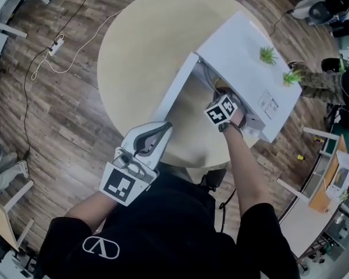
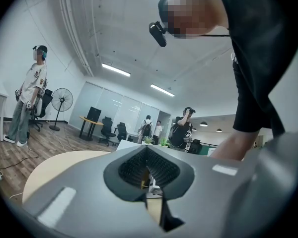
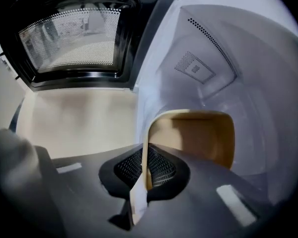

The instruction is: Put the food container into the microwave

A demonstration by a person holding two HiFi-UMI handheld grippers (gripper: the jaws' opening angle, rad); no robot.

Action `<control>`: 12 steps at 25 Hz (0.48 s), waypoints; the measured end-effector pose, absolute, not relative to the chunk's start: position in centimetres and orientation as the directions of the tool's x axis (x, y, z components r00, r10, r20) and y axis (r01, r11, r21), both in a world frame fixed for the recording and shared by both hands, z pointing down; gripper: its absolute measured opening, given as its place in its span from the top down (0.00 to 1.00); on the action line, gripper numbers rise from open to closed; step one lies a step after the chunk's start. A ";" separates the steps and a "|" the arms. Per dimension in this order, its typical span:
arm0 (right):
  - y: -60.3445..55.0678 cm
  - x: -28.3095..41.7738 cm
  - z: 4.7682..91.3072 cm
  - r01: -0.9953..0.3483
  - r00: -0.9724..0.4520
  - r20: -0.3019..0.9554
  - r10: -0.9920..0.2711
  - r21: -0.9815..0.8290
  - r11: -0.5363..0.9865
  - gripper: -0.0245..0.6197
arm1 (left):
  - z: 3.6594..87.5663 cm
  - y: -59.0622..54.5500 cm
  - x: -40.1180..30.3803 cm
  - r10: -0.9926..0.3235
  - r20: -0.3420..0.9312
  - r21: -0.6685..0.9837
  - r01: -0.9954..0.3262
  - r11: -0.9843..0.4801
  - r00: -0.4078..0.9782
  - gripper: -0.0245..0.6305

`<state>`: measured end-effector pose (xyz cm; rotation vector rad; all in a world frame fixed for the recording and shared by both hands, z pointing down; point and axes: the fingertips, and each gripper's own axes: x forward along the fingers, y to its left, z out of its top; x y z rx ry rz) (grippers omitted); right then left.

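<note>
right gripper view: container (image 3: 198, 135) btwn jaws

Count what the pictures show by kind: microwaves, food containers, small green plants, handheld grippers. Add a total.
Microwave: 1
Food container: 1
Small green plants: 2
Grippers: 2, left gripper and right gripper
Total: 6

The right gripper (image 3: 146, 170) has a matt grey plastic shell and black ribbed pads (image 3: 161, 168). Between its jaws sits the thin wall of the food container (image 3: 198, 135), tan, matt and smooth (paper pulp or plastic, hard to tell). Beyond the jaws the microwave (image 3: 213, 48) cavity is smooth white with a soft sheen. Up and left of them the door (image 3: 74, 33) has a glossy black frame around perforated metal mesh.
</note>
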<state>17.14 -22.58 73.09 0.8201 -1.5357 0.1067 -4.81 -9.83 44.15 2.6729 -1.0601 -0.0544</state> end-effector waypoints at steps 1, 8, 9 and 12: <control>-22.9 17.4 73.2 -0.547 0.102 0.896 -0.432 0.413 0.728 0.94 | 44.3 -9.7 -4.7 -0.675 0.065 0.261 -0.666 -0.699 0.735 0.96; -24.1 18.3 74.0 -0.551 0.164 0.871 -0.464 0.471 0.689 0.94 | 45.1 -9.5 -4.8 -0.667 0.088 0.275 -0.662 -0.697 0.740 0.96; -24.3 18.4 74.0 -0.551 0.167 0.866 -0.471 0.478 0.684 0.94 | 45.2 -9.5 -4.8 -0.667 0.090 0.275 -0.662 -0.697 0.740 0.96; -24.8 18.4 74.1 -0.552 0.165 0.857 -0.489 0.491 0.674 0.94 | 45.5 -9.6 -4.8 -0.670 0.092 0.278 -0.665 -0.693 0.737 0.96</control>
